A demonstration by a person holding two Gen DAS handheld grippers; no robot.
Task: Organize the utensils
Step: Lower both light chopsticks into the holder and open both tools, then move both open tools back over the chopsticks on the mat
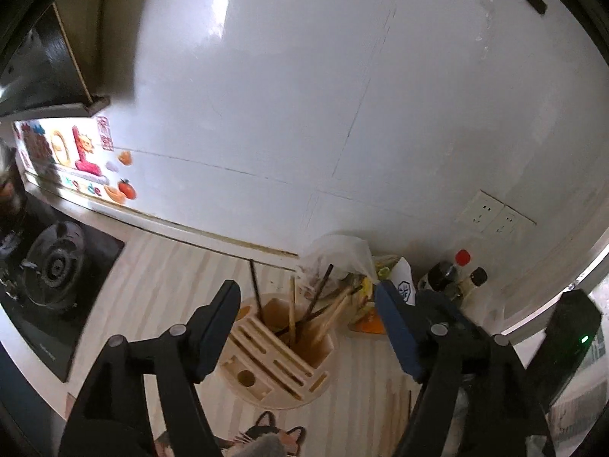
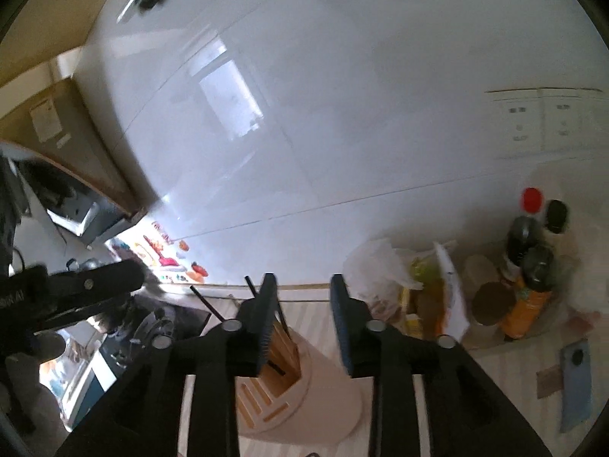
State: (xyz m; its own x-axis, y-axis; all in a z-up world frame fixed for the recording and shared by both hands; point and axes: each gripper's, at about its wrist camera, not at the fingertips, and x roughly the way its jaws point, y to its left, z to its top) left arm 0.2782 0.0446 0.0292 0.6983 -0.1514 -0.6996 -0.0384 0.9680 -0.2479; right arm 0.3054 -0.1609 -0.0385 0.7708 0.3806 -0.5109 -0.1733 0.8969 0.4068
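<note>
we see a round pale wooden utensil holder (image 1: 276, 358) standing on the counter, its top cut into long slots, a round hole and one deep open compartment. in that compartment lean several chopsticks (image 1: 304, 310), some dark, some light wood, tilted at different angles. the holder sits below and between the fingers of our left gripper (image 1: 310, 331), whose jaws are spread wide with nothing between them. our right gripper (image 2: 304, 321) hangs over the same holder (image 2: 300, 384), jaws parted more narrowly and also gripping nothing.

the countertop (image 1: 160, 278) is light with pale wood-look stripes, backed by a glossy white tiled wall (image 1: 304, 95) with two sockets (image 1: 495, 215).

to the left lies a black gas hob (image 1: 57, 278) with colourful stickers (image 1: 76, 152) on the wall behind it. just behind the holder is a crumpled plastic bag (image 1: 342, 253) and yellow packets; farther right stand dark bottles (image 2: 527, 236), one with a red cap, and an orange bottle (image 2: 527, 304). a blue flat object (image 2: 576, 384) lies at the right edge of the counter.
</note>
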